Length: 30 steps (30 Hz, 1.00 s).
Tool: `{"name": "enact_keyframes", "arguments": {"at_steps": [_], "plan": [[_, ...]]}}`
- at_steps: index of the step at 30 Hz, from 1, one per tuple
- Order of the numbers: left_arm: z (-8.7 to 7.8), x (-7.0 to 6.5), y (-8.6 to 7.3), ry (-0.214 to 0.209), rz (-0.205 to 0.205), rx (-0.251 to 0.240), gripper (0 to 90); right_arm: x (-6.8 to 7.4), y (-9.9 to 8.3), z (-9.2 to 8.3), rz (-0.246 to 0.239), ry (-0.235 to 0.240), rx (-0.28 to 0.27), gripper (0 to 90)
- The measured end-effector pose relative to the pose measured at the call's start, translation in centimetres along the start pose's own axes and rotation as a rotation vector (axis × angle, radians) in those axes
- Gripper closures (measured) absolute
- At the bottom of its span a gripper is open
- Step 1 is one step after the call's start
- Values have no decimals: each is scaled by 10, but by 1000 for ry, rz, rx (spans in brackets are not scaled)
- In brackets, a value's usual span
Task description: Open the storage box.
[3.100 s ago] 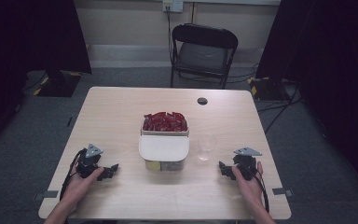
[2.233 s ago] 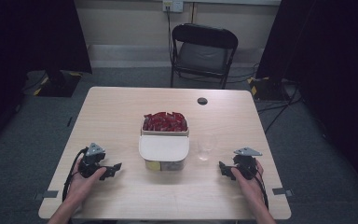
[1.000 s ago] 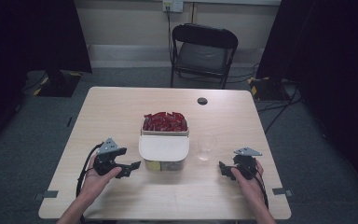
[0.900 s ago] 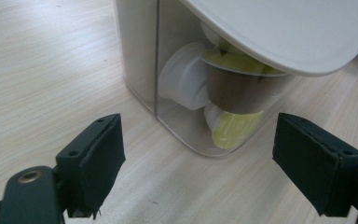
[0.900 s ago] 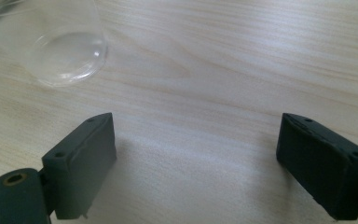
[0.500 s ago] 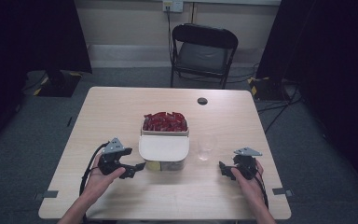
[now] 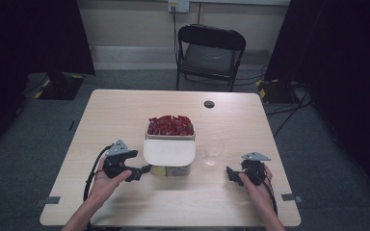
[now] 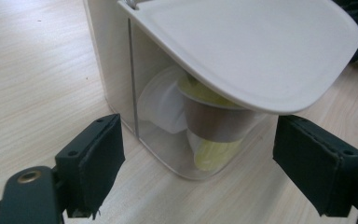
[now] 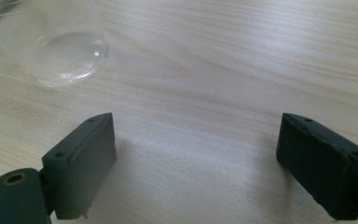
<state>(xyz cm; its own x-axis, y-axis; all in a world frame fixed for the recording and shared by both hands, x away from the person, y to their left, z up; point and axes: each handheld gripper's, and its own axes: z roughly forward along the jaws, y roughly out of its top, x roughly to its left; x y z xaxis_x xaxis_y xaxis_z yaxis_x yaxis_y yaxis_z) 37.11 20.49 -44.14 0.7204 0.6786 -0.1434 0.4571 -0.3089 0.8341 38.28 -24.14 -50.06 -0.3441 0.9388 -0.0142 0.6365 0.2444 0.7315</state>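
Observation:
A white box (image 7: 169, 166) stands mid-table, its far part heaped with red packets (image 7: 170, 125) and a white flap lid (image 7: 169, 151) jutting out over its near part. In the left gripper view the lid (image 8: 256, 46) overhangs a clear wall (image 8: 168, 140), behind which lie a grey cup (image 8: 214, 123) and yellow pieces (image 8: 212, 154). My left gripper (image 7: 142, 171) is open just left of the box's near corner, touching nothing; its jaws (image 8: 214, 172) frame that corner. My right gripper (image 7: 230, 172) rests open on the table, right of a clear glass (image 7: 214, 150); the glass (image 9: 51, 42) lies beyond its left jaw.
A small black disc (image 7: 209, 104) lies on the far part of the wooden table (image 7: 125, 110). A black folding chair (image 7: 211, 53) stands behind the table. Bare wood stretches between the two hands along the near edge.
My left gripper has slid right across the table, from well left of the box up to its near left corner. The right gripper has stayed put.

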Motion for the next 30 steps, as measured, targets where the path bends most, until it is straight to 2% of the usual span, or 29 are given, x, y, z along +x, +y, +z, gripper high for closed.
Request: {"name": "enact_keyframes", "arguments": {"at_steps": [3,6,7,9,19,20,30], "plan": [[1,-1,1,-3,-5,-10,160,0,0,0,0,0,0,112],[2,0,2,-2,1,0,160,0,0,0,0,0,0,112],[3,-1,2,-5,-12,-5,161,0,0,0,0,0,0,112],[2,-1,2,-4,1,-4,159,0,0,0,0,0,0,112],[0,0,5,-10,1,-13,154,0,0,0,0,0,0,112],[1,-1,5,-11,-10,-23,154,0,0,0,0,0,0,112],[-2,-2,14,-14,2,-37,154,0,0,0,0,0,0,112]]}}
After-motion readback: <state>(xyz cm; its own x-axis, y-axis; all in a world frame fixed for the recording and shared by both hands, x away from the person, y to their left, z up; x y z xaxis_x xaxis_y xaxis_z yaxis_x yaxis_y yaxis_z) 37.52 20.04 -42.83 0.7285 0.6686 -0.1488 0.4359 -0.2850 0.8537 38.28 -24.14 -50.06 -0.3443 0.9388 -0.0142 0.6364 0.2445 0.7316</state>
